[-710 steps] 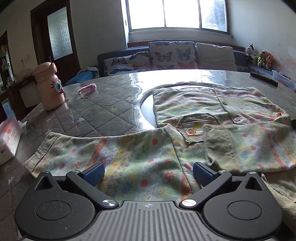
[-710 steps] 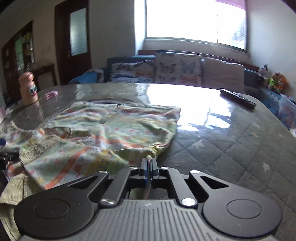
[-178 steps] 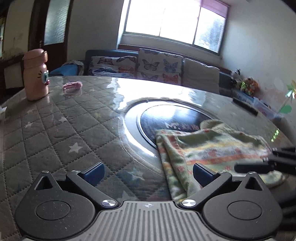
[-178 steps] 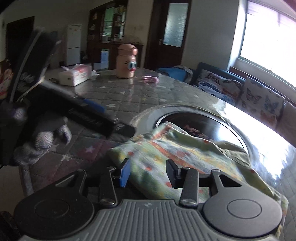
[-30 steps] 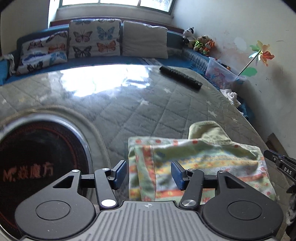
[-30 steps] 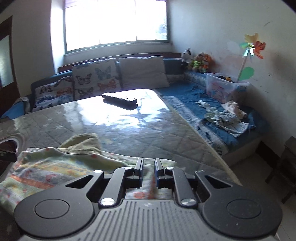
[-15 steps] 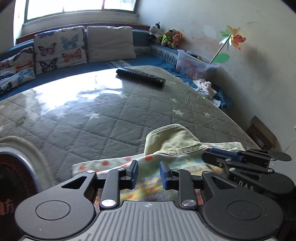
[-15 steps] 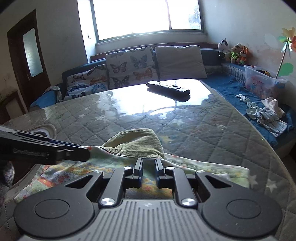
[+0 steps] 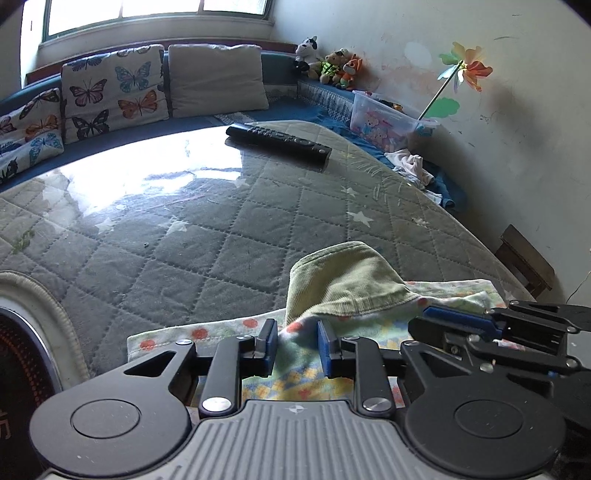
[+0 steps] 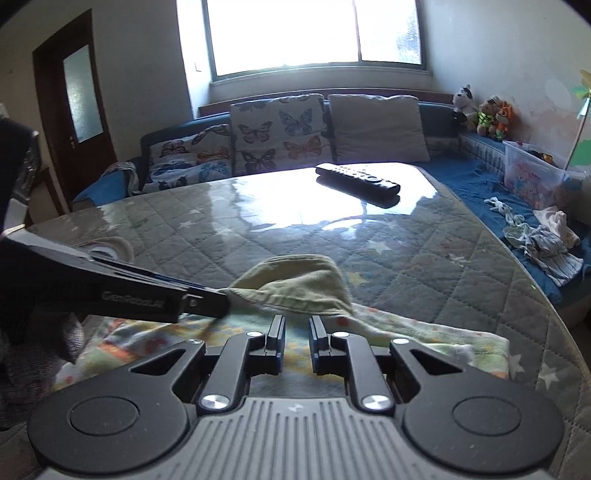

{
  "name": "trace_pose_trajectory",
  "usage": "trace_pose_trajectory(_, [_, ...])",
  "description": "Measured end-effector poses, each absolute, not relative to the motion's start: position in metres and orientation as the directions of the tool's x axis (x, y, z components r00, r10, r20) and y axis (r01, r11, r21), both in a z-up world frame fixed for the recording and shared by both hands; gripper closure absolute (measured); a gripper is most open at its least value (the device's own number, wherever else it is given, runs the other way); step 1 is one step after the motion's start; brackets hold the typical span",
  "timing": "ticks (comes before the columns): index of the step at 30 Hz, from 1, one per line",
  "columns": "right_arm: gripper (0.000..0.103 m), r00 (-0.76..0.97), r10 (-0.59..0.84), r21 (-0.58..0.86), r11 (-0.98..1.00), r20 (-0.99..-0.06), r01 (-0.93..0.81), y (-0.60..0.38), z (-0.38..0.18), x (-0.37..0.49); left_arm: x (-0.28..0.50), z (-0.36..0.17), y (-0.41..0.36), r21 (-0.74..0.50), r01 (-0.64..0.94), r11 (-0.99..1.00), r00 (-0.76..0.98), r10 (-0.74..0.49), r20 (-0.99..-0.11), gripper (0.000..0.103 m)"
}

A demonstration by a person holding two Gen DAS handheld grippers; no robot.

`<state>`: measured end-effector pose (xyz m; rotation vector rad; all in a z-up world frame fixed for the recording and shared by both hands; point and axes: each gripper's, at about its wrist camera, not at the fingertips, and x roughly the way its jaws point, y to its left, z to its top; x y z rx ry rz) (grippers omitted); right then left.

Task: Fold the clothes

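Home living room. Blue sofa (image 10: 458, 173) with butterfly cushions (image 10: 280, 134) under window (image 10: 314, 33), upper frame. Stuffed toys (image 9: 327, 66) and TV remote (image 9: 277, 142) on quilted table (image 9: 184, 240).

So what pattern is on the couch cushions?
Butterflies on white, on the cushions; clearest in the right wrist view.

On the side of the left gripper (image 10: 207, 295), seen from the right wrist camera, pale letters read something like "GenRobot.AI". The last letters are blurry, so the ending is not sure.

Left of the left gripper (image 9: 295, 347), in the left wrist camera, a dark round plate (image 9: 18, 369) is set in the table (image 9: 221, 229). Orange-red marks sit on its edge, but they are cut off and cannot be read.

The remote control (image 10: 357, 180) has small buttons, too small to read. The clear plastic box (image 9: 384, 123) shows cartoon pictures, with no words to read.
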<state>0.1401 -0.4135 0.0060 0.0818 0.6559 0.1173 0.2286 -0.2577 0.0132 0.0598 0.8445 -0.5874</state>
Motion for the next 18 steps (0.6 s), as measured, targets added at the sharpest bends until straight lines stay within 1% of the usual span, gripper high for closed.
trace_pose_trajectory(6, [0.09,0.77,0.178,0.096,0.984,-0.612,-0.151,-0.392,0.006,0.119,0.201,0.02,-0.249,-0.162,0.548,0.82,0.509,-0.481,-0.714,0.077])
trace_pose_trajectory(15, [0.088,0.754,0.196,0.076,0.979,-0.627,-0.191,-0.374,0.004,0.076,0.156,0.019,-0.234,-0.145,0.583,0.799,0.506,-0.497,-0.705,0.077])
trace_pose_trajectory(17, [0.087,0.76,0.188,0.061,0.979,-0.622,-0.192,-0.372,0.003,0.062,0.146,0.017,-0.23,-0.137,0.588,0.797,0.508,-0.496,-0.704,0.077])
trace_pose_trajectory(18, [0.085,0.763,0.186,0.063,0.98,-0.619,-0.188,-0.372,0.003,0.057,0.141,0.016,-0.229,-0.134,0.589,0.797,0.51,-0.495,-0.703,0.077])
